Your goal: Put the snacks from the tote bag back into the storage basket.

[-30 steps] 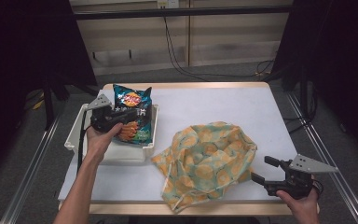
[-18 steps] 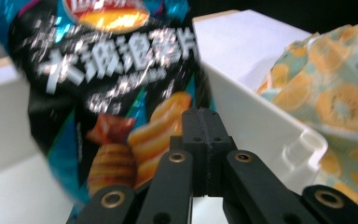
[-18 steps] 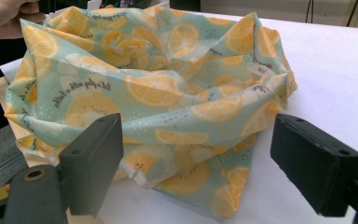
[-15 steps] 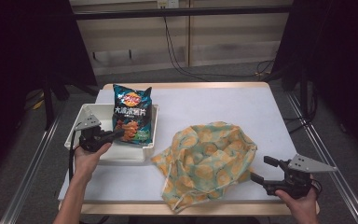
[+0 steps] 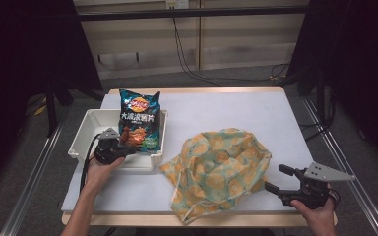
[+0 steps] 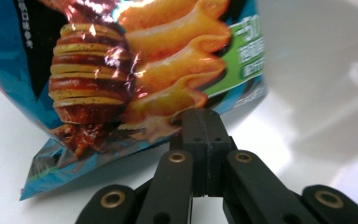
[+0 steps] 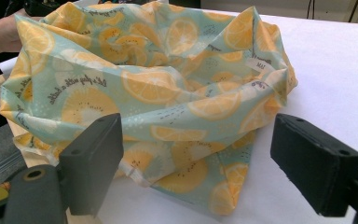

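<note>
- Left gripper (image 5: 128,151): jaws closed flat together with nothing between them, tips at the lower edge of the chip bag (image 5: 139,119), inside the white bin (image 5: 86,129) at the table's (image 5: 236,105) left edge.
- Chip bag: stands leaning in the bin, top poking over the far rim. Light, puffed with air, slick foil; contents crush easily.
- Best hold is the flat crimped seam at top or bottom, or a light pinch across a corner; squeezing the belly risks slipping or breaking chips.
- Whether the closed tips actually touch the foil is hard to tell, probably just short.
- Cloth bag (image 5: 217,169): orange-slice print, crumpled near the table's front edge, right of the bin. Soft, limp, no shape; take it by the rim.
- Right gripper (image 5: 277,180): jaws wide open, empty, just beside the cloth bag near the front right corner.
</note>
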`<state>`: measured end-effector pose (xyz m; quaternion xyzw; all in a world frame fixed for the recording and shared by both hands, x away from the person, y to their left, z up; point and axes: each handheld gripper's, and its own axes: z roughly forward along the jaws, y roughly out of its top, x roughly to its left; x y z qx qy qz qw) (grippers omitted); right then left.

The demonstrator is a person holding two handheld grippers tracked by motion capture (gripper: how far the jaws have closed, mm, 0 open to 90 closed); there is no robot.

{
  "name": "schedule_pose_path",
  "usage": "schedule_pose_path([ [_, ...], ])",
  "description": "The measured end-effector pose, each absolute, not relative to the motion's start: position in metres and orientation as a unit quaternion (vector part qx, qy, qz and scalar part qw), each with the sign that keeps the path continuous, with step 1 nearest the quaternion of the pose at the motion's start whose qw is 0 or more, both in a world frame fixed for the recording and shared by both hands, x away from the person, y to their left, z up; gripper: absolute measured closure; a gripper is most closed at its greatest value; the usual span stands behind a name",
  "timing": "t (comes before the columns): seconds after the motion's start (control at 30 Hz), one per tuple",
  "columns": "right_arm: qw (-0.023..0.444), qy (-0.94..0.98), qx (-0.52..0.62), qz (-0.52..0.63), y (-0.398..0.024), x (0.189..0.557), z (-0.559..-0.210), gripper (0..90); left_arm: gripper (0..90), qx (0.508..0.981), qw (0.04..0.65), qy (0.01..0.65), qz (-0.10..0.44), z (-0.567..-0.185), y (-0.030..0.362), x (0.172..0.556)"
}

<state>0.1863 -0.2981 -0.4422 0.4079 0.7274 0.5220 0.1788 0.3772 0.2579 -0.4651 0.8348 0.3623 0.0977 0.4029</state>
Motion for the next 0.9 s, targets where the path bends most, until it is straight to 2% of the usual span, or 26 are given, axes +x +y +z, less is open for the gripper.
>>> schedule_pose_path([
  [0.67, 0.178, 0.727, 0.408, 0.523, -0.299, 0.188, -0.442, 16.6, 90.0, 0.858, 0.349, 0.365, 0.092, -0.461, 0.247, 0.402],
  [0.9, 0.178, 0.727, 0.409, 0.521, -0.299, 0.188, -0.443, 16.6, 90.0, 0.859, 0.349, 0.362, 0.092, -0.462, 0.246, 0.41],
])
